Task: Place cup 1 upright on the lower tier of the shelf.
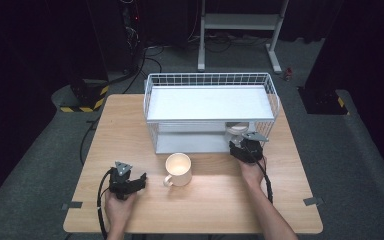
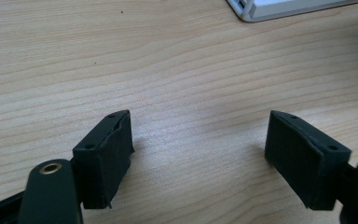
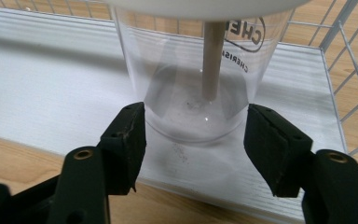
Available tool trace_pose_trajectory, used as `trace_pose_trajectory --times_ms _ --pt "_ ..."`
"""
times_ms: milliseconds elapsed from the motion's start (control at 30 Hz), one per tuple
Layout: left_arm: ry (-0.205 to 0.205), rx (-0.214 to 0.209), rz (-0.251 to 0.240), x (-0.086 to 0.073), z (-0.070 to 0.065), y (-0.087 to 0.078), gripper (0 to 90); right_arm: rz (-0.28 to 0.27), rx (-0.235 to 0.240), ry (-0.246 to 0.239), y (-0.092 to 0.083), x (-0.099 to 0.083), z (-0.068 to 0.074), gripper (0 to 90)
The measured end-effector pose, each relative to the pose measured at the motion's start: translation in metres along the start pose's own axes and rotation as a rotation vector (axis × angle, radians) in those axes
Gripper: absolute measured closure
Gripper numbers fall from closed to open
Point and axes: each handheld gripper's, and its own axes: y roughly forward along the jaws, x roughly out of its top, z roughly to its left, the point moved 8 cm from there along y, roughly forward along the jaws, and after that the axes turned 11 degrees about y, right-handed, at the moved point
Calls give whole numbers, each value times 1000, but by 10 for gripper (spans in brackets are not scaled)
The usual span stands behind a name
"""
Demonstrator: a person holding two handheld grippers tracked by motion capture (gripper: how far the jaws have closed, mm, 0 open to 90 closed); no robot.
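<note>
A clear plastic cup [image 3: 191, 79] with black lettering, a white lid and a beige stick [image 3: 212, 60] inside stands on the lower shelf of a white wire rack [image 1: 210, 80]. My right gripper [image 3: 196, 135] reaches into that shelf, its two black pads against either side of the cup's base. In the high view the right gripper [image 1: 240, 141] sits at the rack's front right corner, by the cup [image 1: 237, 131]. My left gripper [image 2: 198, 140] rests low over bare wood, jaws wide apart with nothing between them. From above, the left gripper [image 1: 141, 181] is at the front left of the table.
A white mug [image 1: 178, 169] stands on the wooden table [image 1: 210, 205] in front of the rack, between the two hands. The rack's upper shelf [image 1: 210, 102] is a flat white board. A corner of the rack [image 2: 256, 9] lies beyond the left gripper.
</note>
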Motion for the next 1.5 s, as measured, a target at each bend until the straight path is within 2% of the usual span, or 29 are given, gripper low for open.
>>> trace_pose_trajectory --times_ms 200,433,500,533,667,833,900,1100,1267,1333,1500 --pt "0 0 0 0 0 0 233 21 -22 5 5 -1 -1 430" --pt "0 0 0 0 0 0 233 12 -30 2 9 7 0 491" --pt "0 0 0 0 0 0 233 16 -34 6 11 7 0 511" --pt "0 0 0 0 0 0 233 25 -36 23 13 6 -1 524" --pt "0 0 0 0 0 0 233 25 -45 20 17 9 0 556" --pt "0 0 0 0 0 0 233 32 -43 35 20 12 1 587" --pt "0 0 0 0 0 0 233 31 -37 27 21 13 1 594" --pt "0 0 0 0 0 0 233 40 -37 34 20 10 0 576" --pt "-4 1 -4 0 0 0 233 17 -16 15 9 14 3 520" --pt "-4 1 -4 0 0 0 233 21 -11 30 6 14 3 507" --pt "-5 1 -4 0 0 0 233 23 -7 30 0 11 1 492"
